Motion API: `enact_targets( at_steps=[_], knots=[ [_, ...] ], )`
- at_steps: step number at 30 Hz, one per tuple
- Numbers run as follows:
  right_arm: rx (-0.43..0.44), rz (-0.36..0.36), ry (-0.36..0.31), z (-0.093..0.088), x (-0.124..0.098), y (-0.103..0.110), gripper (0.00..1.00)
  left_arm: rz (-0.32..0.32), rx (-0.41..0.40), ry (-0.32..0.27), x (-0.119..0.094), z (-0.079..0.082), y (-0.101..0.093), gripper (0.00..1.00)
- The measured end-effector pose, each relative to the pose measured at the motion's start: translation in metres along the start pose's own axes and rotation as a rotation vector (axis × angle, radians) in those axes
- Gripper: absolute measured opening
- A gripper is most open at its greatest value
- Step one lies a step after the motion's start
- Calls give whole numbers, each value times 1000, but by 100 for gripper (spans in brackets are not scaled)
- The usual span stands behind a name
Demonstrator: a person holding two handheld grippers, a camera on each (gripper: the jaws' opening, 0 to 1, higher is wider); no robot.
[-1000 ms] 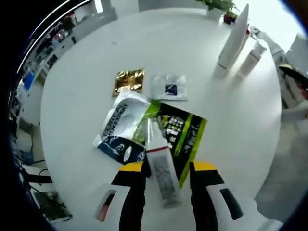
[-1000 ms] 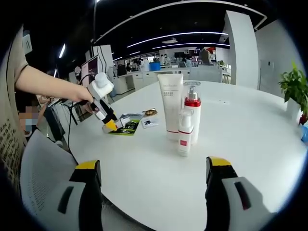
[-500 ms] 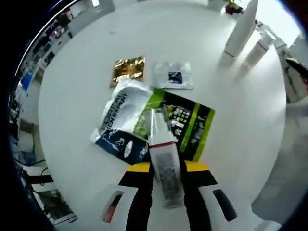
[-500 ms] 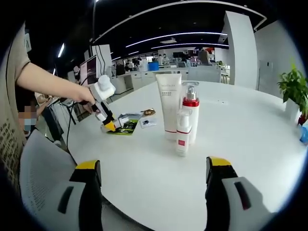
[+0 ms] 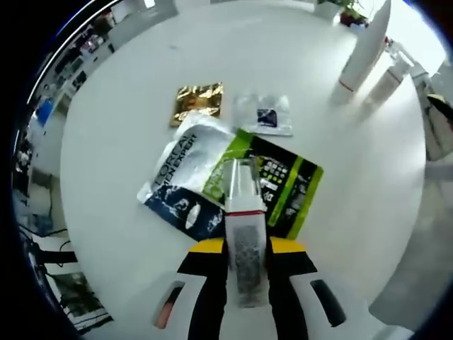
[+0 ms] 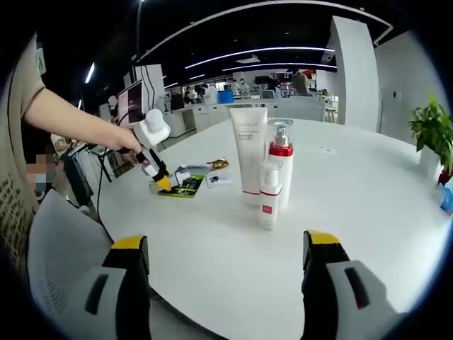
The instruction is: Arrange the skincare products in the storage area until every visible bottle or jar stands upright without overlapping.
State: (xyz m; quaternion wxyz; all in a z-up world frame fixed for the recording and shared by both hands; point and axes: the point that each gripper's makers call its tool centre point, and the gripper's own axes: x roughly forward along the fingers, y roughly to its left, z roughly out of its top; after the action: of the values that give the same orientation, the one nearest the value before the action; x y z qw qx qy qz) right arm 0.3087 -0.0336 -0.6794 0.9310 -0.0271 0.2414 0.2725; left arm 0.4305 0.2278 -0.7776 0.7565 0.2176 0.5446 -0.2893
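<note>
My left gripper (image 5: pixel 245 249) is shut on a small clear bottle (image 5: pixel 243 225) with a white cap, held just above the black-and-green sachet (image 5: pixel 283 185). A white L'Oreal sachet (image 5: pixel 182 166), a gold sachet (image 5: pixel 197 100) and a clear sachet (image 5: pixel 265 114) lie around it. In the right gripper view that gripper (image 6: pixel 164 183) shows at left in a person's hand. A tall white tube (image 6: pixel 249 151), a red-collared pump bottle (image 6: pixel 282 164) and a small white bottle (image 6: pixel 270 200) stand upright together mid-table. My right gripper (image 6: pixel 222 251) is open, with nothing between its jaws, at the near table edge.
The round white table (image 6: pixel 368 191) has bare room to the right of the standing bottles. A green plant (image 6: pixel 432 127) stands at the far right edge. A grey chair back (image 6: pixel 56 241) sits below left, beside the person's arm (image 6: pixel 67 122).
My left gripper's jaws closed onto the small clear bottle and lifted it slightly off the sachets. The right gripper has held still.
</note>
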Motion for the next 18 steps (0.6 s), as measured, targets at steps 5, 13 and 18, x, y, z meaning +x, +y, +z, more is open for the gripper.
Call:
enact_targets(
  at_steps=[5,13,18],
  knots=[
    [-3,-1,1,0,0,0,90,-3,-5,-1,0,0,1,17],
    [-5,1,-1,0,0,0,90,5,-12,-12,-5,-1,2,17],
    [-13,11,2,0,1,3,89,-1,-39,-44,-13,-1,0,17]
  ],
)
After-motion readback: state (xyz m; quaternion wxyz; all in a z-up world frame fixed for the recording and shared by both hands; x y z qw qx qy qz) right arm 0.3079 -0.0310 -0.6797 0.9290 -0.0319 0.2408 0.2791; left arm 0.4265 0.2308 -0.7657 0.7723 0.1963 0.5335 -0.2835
